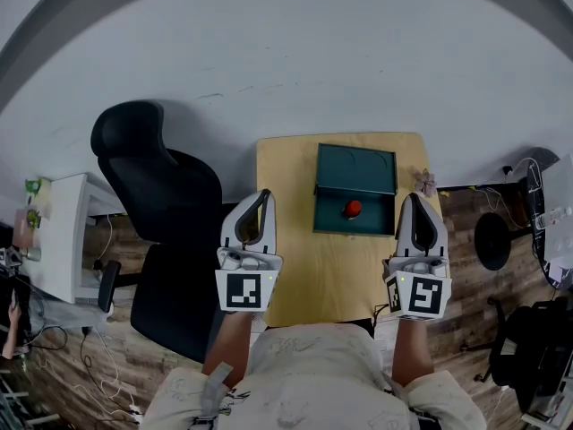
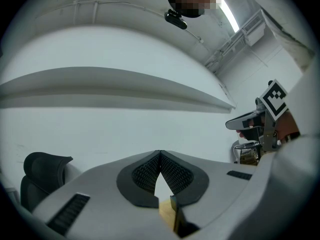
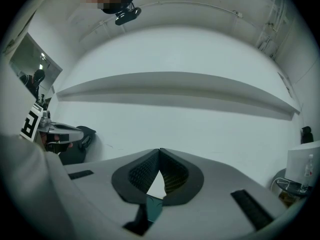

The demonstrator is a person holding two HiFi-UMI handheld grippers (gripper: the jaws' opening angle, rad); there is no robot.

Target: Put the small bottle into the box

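In the head view a dark green box [image 1: 334, 216] lies open on the far half of the wooden table [image 1: 300, 267]. A small thing with a red top [image 1: 353, 209], seemingly the small bottle, sits inside the box. My left gripper [image 1: 265, 193] hovers level over the table's left edge, its jaws shut and empty [image 2: 160, 153]. Beside the table's right edge, just right of the box, my right gripper [image 1: 413, 196] is also shut with nothing in it [image 3: 160, 150]. Both gripper views face the white wall, and each shows the other gripper at its side.
A black office chair [image 1: 157, 177] stands close against the table's left side. A white cabinet [image 1: 67, 236] is further left. A small pinkish object [image 1: 426, 183] lies at the table's far right corner. A black round stand [image 1: 491, 240] and cables lie on the floor at the right.
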